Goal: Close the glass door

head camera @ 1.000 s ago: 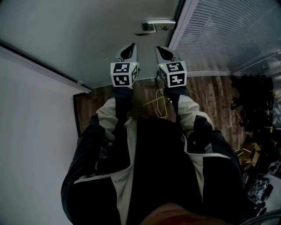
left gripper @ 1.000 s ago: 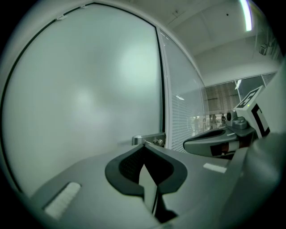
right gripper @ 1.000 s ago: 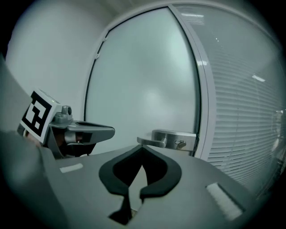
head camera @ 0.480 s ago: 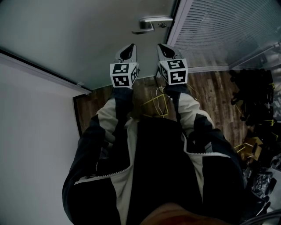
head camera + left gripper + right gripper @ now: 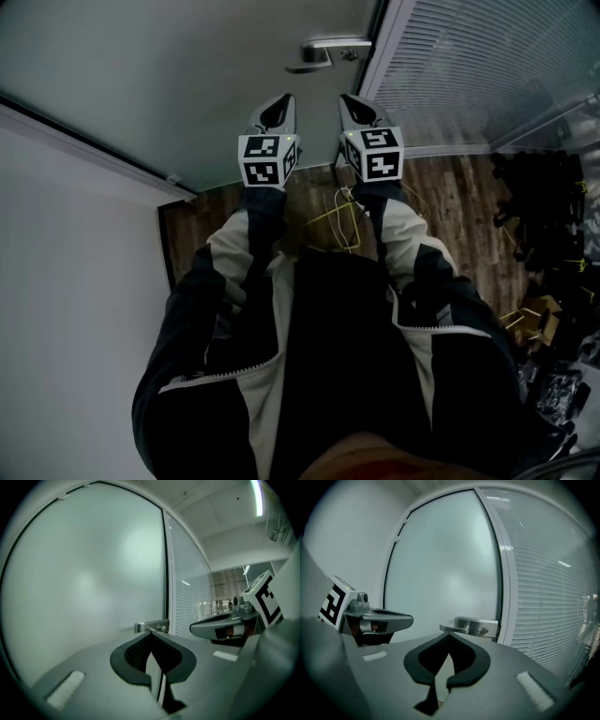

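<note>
Looking at the head view first: my left gripper (image 5: 278,101) and right gripper (image 5: 352,103) sit side by side, both pointed at the frosted glass door (image 5: 187,75). Neither is touching it as far as I can see. The lever handle (image 5: 328,52) is just ahead of the right gripper.

Left gripper view: jaws pressed together at the tips, nothing between them. The door fills everything ahead and to the left. The handle peeks out right past the tips, and the blinds panel (image 5: 187,597) is off to the right, beyond my other gripper.

Right gripper view: same deal, jaws together and empty. The handle is dead ahead and a touch right, with the door frame (image 5: 506,573) just beyond it. The door edge looks lined up with the frame, but I can't tell if it's latched.

My take: no need to grab anything here. I'd set the closed tips on the glass near the handle side and push slow and square until it seats. I'd also keep off the lever so it doesn't unlatch.
</note>
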Available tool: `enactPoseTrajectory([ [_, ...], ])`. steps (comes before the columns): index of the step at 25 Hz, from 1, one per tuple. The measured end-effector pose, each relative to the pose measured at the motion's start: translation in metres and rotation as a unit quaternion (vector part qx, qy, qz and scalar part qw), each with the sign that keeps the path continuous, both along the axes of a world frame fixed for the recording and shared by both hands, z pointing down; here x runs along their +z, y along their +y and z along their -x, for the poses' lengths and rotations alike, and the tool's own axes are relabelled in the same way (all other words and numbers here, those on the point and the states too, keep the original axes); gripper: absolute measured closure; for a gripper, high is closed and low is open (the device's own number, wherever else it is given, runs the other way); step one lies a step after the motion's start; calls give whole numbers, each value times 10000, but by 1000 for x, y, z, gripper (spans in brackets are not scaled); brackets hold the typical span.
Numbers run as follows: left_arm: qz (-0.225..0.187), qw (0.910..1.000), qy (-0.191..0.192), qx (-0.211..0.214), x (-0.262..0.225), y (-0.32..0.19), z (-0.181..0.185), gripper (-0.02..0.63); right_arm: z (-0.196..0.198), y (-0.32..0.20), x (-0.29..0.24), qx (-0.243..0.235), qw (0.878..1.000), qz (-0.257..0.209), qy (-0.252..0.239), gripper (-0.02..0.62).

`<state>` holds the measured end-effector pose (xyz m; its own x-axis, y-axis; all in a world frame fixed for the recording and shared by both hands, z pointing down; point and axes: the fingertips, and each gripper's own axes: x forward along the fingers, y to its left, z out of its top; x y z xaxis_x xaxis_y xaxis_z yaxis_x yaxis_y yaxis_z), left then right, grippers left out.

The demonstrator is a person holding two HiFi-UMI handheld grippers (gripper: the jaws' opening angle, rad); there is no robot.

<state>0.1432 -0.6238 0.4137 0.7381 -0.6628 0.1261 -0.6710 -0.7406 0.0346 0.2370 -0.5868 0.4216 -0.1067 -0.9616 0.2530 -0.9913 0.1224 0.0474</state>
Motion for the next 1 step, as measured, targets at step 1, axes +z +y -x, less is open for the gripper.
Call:
enactPoseTrajectory([
  [1, -1, 10000, 2, 2, 0, 0, 0, 603, 1, 0, 1, -12, 10000, -1, -2, 594],
])
